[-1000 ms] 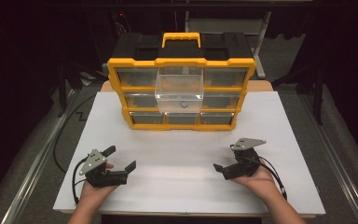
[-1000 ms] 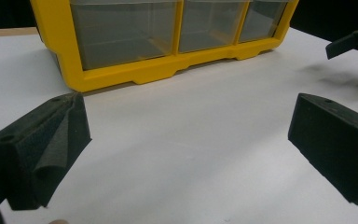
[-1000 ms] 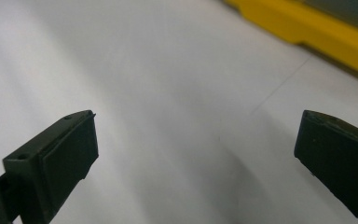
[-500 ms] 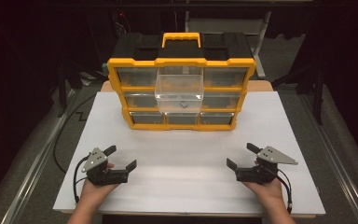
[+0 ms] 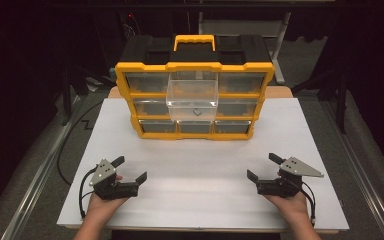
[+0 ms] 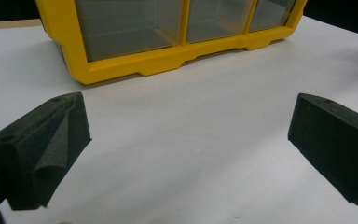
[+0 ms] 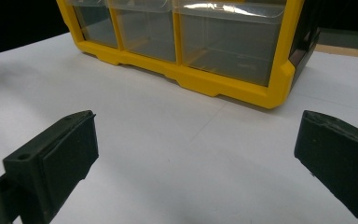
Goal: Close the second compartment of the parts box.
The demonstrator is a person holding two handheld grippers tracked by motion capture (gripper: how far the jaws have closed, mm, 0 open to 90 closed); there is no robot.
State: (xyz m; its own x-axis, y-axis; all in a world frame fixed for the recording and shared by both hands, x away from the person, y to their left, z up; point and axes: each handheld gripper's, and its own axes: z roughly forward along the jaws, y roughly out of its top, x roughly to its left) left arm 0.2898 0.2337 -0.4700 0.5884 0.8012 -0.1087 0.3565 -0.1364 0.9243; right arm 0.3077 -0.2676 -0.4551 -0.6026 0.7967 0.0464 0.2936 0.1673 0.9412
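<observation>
A yellow and black drawer organizer [image 5: 195,70] stands at the back of the white table [image 5: 200,165]. Its clear top-middle drawer [image 5: 192,99] is pulled out, and a small dark item [image 5: 196,112] lies inside it. My left gripper [image 5: 130,168] rests near the front left of the table, open, with nothing between its jaws. My right gripper [image 5: 264,167] sits at the front right, also open and holding nothing. The left gripper view shows the organizer's bottom left corner [image 6: 88,70] ahead. Its bottom right corner [image 7: 279,88] appears in the right gripper view.
The organizer holds three rows of clear drawers and has a yellow carry handle [image 5: 194,40] on top. Black cables [image 5: 82,192] trail from both grippers toward the front edge. Bare white tabletop lies between the grippers and the organizer. Dark floor and metal rails [image 5: 35,180] flank the table.
The right gripper has moved outward to the right and nearer the front edge, then settled. The left gripper shifted slightly toward the front. Both stayed open.
</observation>
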